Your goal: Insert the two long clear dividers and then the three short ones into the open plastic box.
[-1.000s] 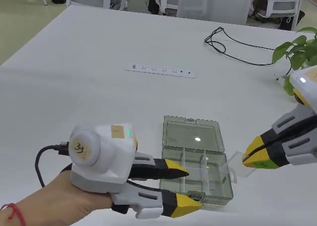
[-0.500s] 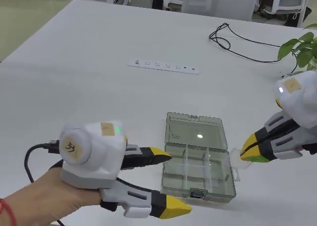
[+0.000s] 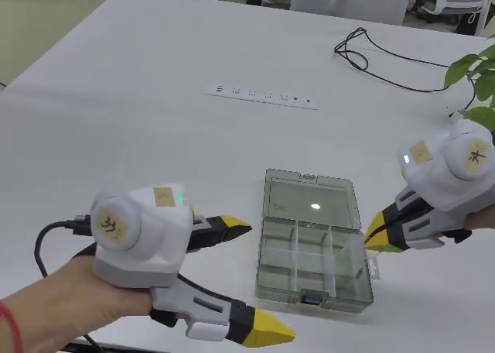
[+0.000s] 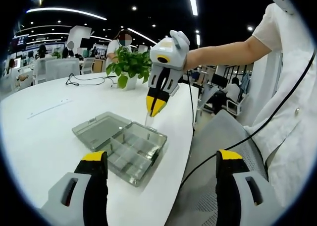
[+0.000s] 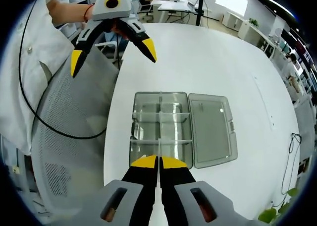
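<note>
**Divider held at box edge**
Right gripper pinches a clear divider over the open box's right side. Left gripper has its jaws spread wide, holds nothing, and is just left of the box.

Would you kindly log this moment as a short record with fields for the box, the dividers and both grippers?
box: open plastic box on the white table, lid laid flat behind it
fitted: clear dividers already split the base into compartments
right gripper: jaws shut on a clear divider at the base's right side
left gripper: jaws wide open, holding nothing, left of the box
background: power strip, black cable
</note>
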Demonstrator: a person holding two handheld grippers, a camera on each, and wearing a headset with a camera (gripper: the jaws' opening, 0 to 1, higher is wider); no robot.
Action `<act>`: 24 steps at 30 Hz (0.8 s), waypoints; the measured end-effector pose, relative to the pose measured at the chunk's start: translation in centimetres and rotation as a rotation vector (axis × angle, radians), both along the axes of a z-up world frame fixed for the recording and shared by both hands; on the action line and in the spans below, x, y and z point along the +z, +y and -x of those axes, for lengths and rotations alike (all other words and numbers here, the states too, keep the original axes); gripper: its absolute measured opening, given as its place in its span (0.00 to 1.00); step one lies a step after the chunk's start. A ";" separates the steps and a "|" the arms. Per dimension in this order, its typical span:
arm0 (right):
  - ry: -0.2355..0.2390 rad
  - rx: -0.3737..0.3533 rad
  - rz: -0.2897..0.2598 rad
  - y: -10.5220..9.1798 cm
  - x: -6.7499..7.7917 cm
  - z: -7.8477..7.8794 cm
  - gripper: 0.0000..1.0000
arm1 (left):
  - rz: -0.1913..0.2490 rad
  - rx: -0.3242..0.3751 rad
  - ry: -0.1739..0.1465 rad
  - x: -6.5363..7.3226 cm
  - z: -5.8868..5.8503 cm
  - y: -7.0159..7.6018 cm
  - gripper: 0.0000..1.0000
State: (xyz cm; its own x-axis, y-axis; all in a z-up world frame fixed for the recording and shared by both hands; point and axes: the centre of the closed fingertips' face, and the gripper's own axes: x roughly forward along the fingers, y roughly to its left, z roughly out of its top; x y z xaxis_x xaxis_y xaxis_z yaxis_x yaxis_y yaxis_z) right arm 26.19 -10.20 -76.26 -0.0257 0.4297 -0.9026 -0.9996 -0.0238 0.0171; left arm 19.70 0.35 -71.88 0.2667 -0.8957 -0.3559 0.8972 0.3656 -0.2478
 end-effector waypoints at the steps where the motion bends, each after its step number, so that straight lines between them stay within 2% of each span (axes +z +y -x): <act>1: 0.000 0.002 0.002 0.0 -0.2 -0.2 0.03 | -0.001 0.001 -0.002 0.0 0.0 0.0 0.95; 5: 0.005 0.002 0.007 -0.2 -1.0 -1.0 0.03 | -0.005 0.012 0.000 -0.3 -0.2 0.1 1.00; 19: 0.009 0.012 0.031 0.2 -1.0 -0.5 0.02 | 0.000 0.021 0.002 -0.3 -0.4 0.1 1.00; 24: 0.022 0.009 0.044 0.4 -1.6 -0.2 0.02 | 0.000 0.017 0.003 -0.4 -0.4 0.0 1.00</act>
